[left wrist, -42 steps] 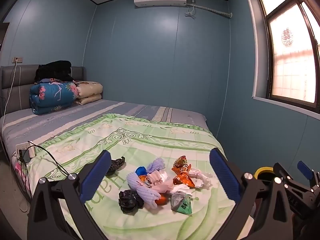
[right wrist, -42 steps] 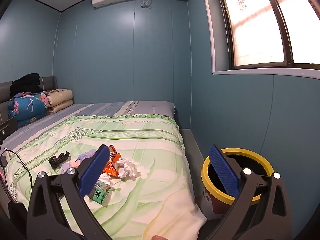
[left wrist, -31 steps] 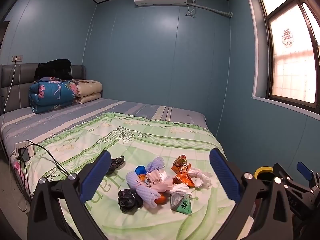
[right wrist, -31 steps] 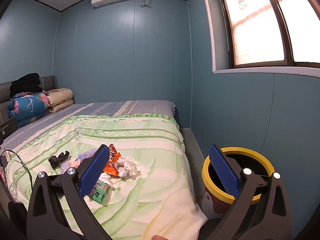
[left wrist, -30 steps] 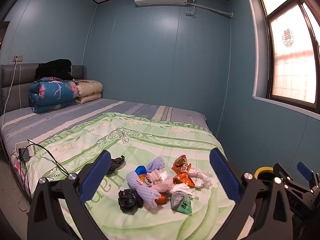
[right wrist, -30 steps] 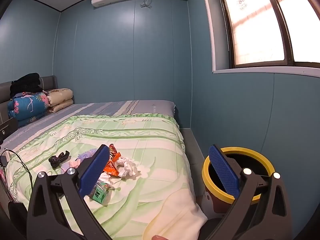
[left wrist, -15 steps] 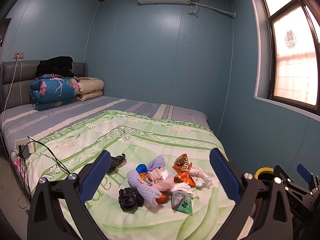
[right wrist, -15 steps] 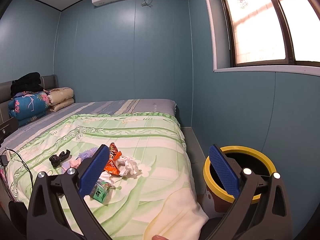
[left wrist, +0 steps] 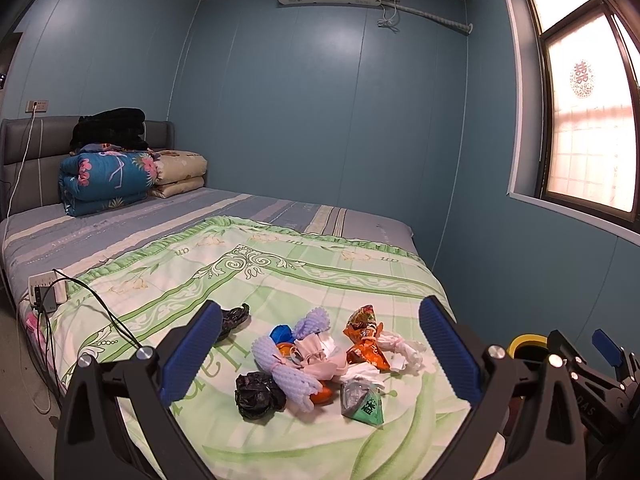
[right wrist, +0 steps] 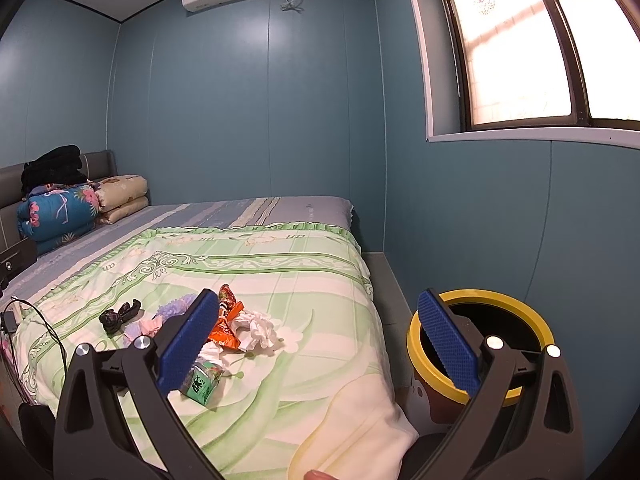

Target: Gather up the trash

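Note:
A pile of trash lies on the green bedspread [left wrist: 248, 280]: a black crumpled bag [left wrist: 258, 394], purple foam netting [left wrist: 288, 372], an orange snack wrapper [left wrist: 364, 338], white tissue [left wrist: 402, 350] and a green triangular pack [left wrist: 366, 402]. A second black scrap [left wrist: 234, 318] lies apart to the left. My left gripper [left wrist: 320, 348] is open and empty, held above and short of the pile. My right gripper [right wrist: 318, 342] is open and empty over the bed's right edge. A yellow-rimmed bin [right wrist: 524, 312] stands on the floor right of the bed, also showing in the left wrist view [left wrist: 520, 342].
Folded quilts [left wrist: 108, 176] and black clothes [left wrist: 110, 126] sit at the headboard. A power strip with cables [left wrist: 46, 290] lies on the bed's left edge. Blue walls and a window [right wrist: 516, 40] close in the right side. A narrow floor strip [right wrist: 384, 288] runs beside the bed.
Both grippers have drifted slightly forward toward the bed, so the trash pile looks a little closer. Both stay open and empty.

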`<action>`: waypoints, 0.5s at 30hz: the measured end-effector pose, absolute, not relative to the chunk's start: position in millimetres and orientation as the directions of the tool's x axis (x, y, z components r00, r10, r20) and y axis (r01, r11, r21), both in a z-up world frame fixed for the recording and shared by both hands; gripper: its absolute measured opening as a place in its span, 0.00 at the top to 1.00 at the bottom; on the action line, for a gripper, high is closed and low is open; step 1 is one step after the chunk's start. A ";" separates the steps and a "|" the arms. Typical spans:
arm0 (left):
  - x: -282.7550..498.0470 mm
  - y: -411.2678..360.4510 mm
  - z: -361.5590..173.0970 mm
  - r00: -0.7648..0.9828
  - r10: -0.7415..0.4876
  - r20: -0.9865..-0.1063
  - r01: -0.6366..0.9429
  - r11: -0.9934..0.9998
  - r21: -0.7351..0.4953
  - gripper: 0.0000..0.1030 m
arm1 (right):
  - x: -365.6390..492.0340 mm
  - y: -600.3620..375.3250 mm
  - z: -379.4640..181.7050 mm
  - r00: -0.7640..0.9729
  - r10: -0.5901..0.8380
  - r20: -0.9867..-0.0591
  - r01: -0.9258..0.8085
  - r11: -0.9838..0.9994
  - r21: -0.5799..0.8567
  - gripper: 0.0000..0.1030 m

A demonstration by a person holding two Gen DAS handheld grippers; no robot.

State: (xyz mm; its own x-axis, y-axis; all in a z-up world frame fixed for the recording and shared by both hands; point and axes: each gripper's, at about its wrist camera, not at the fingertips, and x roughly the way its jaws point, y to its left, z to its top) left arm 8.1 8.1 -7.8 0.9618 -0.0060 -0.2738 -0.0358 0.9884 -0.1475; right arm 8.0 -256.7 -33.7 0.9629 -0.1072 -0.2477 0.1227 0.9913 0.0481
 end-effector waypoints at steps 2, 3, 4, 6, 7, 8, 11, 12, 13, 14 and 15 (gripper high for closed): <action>8.0 7.8 -8.4 0.962 -0.007 -0.274 -0.035 0.988 -0.148 0.08 | 8.0 -256.9 -33.5 0.963 -0.107 -0.248 0.122 0.991 0.049 0.08; 7.9 7.7 -8.6 0.962 -0.005 -0.274 -0.037 0.988 -0.148 0.08 | 8.4 -257.1 -34.1 0.963 -0.107 -0.249 0.123 0.991 0.050 0.08; 7.7 7.8 -9.0 0.962 -0.002 -0.274 -0.040 0.988 -0.147 0.08 | 8.4 -257.0 -34.6 0.962 -0.107 -0.250 0.123 0.991 0.050 0.08; 7.6 7.9 -8.9 0.962 -0.001 -0.273 -0.040 0.988 -0.146 0.08 | 8.5 -256.7 -35.2 0.962 -0.107 -0.250 0.123 0.991 0.050 0.08; 7.8 8.3 -9.1 0.962 -0.001 -0.273 -0.040 0.988 -0.146 0.08 | 8.3 -256.6 -35.3 0.962 -0.108 -0.249 0.124 0.991 0.050 0.08; 7.9 8.4 -9.0 0.962 -0.002 -0.274 -0.039 0.988 -0.146 0.08 | 8.2 -256.5 -35.3 0.963 -0.107 -0.249 0.123 0.991 0.050 0.08; 8.0 8.7 -9.6 0.962 -0.002 -0.274 -0.040 0.988 -0.146 0.08 | 8.5 -256.9 -35.2 0.962 -0.107 -0.250 0.123 0.991 0.049 0.08; 7.9 9.0 -9.7 0.962 -0.004 -0.274 -0.038 0.988 -0.147 0.08 | 8.8 -257.2 -34.8 0.962 -0.106 -0.251 0.122 0.991 0.050 0.08; 7.9 9.0 -9.9 0.962 -0.006 -0.275 -0.036 0.988 -0.149 0.08 | 9.1 -257.2 -35.3 0.962 -0.106 -0.253 0.122 0.991 0.050 0.08; 7.8 9.0 -10.2 0.961 -0.007 -0.275 -0.036 0.988 -0.150 0.08 | 9.2 -256.9 -35.8 0.962 -0.105 -0.253 0.122 0.991 0.051 0.08; 7.7 8.9 -10.5 0.961 -0.007 -0.276 -0.036 0.988 -0.150 0.08 | 9.3 -257.0 -36.1 0.961 -0.106 -0.254 0.123 0.991 0.052 0.08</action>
State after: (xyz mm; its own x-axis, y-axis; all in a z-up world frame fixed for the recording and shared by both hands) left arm 7.7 8.9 -10.5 0.9611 -0.0070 -0.2761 -0.0359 0.9881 -0.1497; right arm 9.3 -257.0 -36.1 0.9614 -0.1061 -0.2537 0.1230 0.9911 0.0517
